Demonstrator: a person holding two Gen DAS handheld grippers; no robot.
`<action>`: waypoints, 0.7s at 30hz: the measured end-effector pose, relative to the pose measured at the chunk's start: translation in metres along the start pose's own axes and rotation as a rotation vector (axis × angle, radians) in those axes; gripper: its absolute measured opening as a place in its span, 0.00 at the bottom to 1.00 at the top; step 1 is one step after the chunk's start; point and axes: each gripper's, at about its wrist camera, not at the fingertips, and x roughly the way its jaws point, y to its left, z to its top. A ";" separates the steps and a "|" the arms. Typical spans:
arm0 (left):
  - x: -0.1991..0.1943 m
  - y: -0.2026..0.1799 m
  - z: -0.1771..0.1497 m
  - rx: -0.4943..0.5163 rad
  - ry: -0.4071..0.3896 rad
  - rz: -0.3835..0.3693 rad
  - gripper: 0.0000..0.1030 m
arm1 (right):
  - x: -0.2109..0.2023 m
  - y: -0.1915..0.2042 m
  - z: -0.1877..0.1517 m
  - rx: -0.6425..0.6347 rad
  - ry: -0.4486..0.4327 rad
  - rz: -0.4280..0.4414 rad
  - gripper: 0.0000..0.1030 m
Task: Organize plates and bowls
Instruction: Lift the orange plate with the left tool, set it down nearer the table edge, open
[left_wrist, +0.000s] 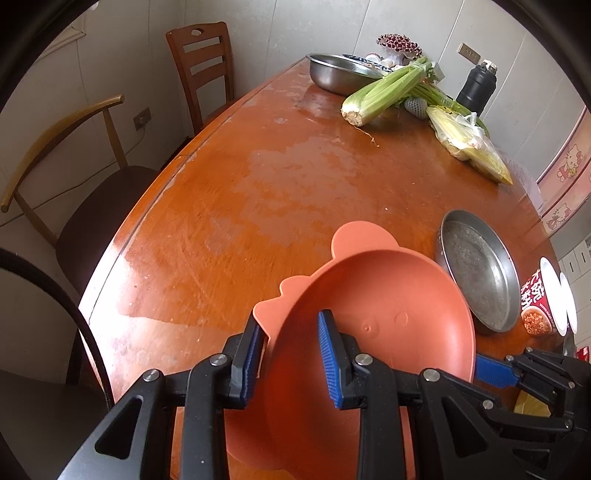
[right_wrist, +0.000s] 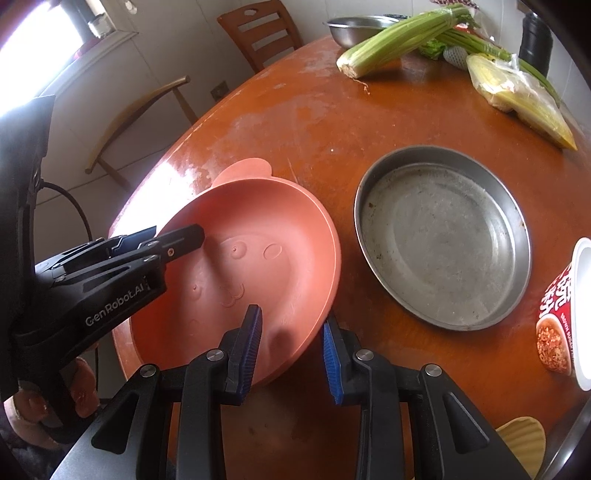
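Two grippers are on one bowl (right_wrist: 251, 273) here, a salmon-pink plastic thing with two rounded ear tabs on its rim and a little moulded face in its floor. It sits tilted at the near edge of the table (left_wrist: 229, 192), its left rim raised. The left gripper (left_wrist: 290, 354) is clamped on the bowl's left rim, one blue pad outside the wall, the other inside. The right gripper (right_wrist: 291, 347) pinches the near right rim the same way, pads straddling the wall, grasping it tight.

Just right of the bowl lies a shallow steel pan (right_wrist: 443, 236), empty and scuffed; whether their rims touch is hard to say. Right of the pan stands a red noodle cup (right_wrist: 557, 314), close to the table's edge.

Beyond the bowl the worn, shiny tabletop runs open and bare a good way. At the far end sit celery (left_wrist: 384, 92), bagged corn (left_wrist: 465, 144), a steel basin (left_wrist: 340, 74) and a black flask (left_wrist: 478, 86). Left of the bowl the edge curves away, with two chairs (left_wrist: 201, 70) pulled up there.
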 end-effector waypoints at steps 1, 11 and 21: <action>0.001 -0.001 0.000 0.003 0.001 0.005 0.29 | 0.000 0.000 0.000 0.000 0.001 0.003 0.33; 0.002 -0.008 -0.001 0.033 0.007 0.042 0.36 | -0.005 -0.007 -0.003 0.029 -0.005 0.012 0.33; -0.017 -0.008 0.000 0.046 -0.055 0.065 0.51 | -0.022 -0.012 -0.006 0.036 -0.048 0.004 0.35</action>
